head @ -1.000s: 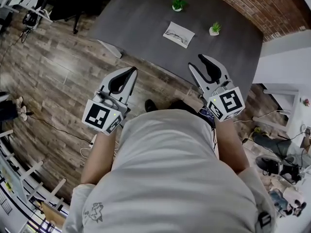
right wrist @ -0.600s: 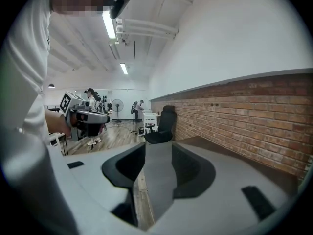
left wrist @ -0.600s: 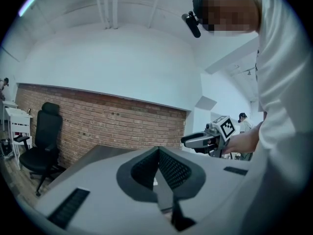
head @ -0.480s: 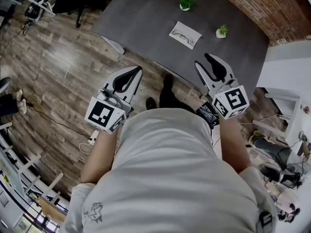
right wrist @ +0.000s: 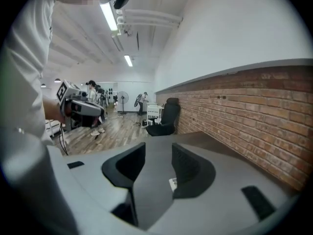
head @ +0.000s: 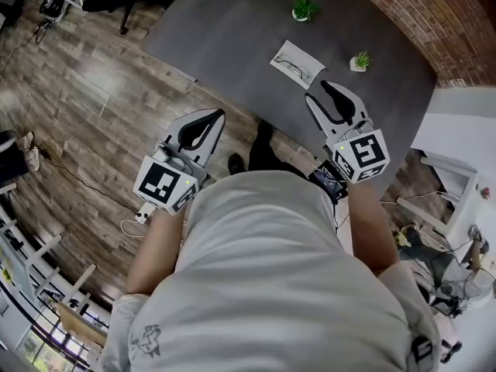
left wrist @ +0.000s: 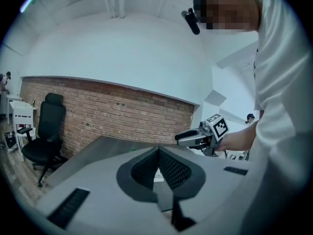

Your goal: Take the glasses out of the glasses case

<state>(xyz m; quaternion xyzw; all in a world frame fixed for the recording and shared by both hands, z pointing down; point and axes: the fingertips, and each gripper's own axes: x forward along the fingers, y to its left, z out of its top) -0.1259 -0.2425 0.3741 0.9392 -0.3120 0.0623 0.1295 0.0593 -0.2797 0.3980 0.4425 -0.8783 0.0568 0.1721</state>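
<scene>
A flat white glasses case [head: 297, 63] lies on the dark grey table [head: 232, 29], and the outline of a pair of glasses shows on it. My right gripper [head: 319, 86] hovers over the table's near edge, just short of the case, open with nothing between its jaws. A sliver of the case [right wrist: 172, 183] shows between its jaws in the right gripper view. My left gripper [head: 213, 113] hangs over the wooden floor, off the table's near edge, shut and holding nothing.
Two small potted plants [head: 304, 9] [head: 360, 60] stand on the table behind and to the right of the case. A brick wall [head: 418, 14] runs along the table's far side. A black office chair [left wrist: 44, 136] stands at the left.
The person has stepped closer to the table. My right gripper has moved from short of the table to over its near edge, close to the case. The left gripper is hardly changed.
</scene>
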